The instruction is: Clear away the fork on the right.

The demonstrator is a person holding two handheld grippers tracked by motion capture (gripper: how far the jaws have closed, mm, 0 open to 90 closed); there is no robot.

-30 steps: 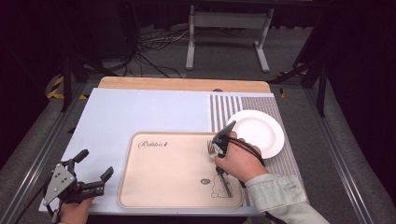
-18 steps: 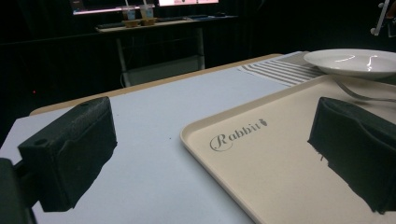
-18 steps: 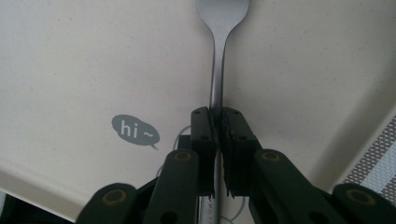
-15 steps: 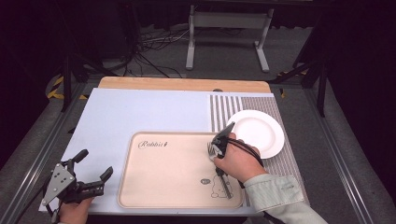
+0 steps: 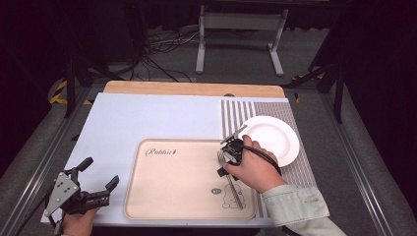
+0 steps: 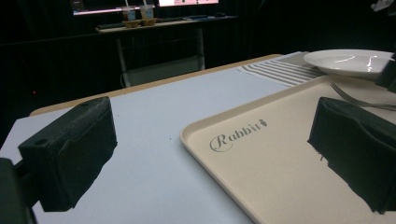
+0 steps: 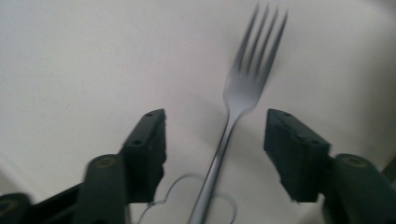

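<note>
Fork (image 7: 243,88) lying flat on the beige tray (image 5: 167,196), at its right-hand part, tines pointing away from the person, handle running back over the small cartoon print near the tray's near edge. Right hand-held gripper (image 7: 215,144) straddling the fork's neck, jaws just opened and now spread, pads clear of the metal on both sides with the handle between them, nothing pinched. Same right hand-held gripper seen from above (image 5: 227,158), tipped down onto the tray under the person's right hand (image 5: 253,169). White plate (image 5: 273,139) just beyond the tray's right far corner, resting on a striped mat (image 5: 236,112). Left hand-held gripper (image 5: 101,178) near the table's (image 5: 147,118) near left corner, off the tray, jaws spread wide and holding nothing; along those jaws, tray's "Rabbit" lettering (image 6: 240,136) between the pads, plate (image 6: 350,60) and fork tines (image 6: 348,95) farther off.
</note>
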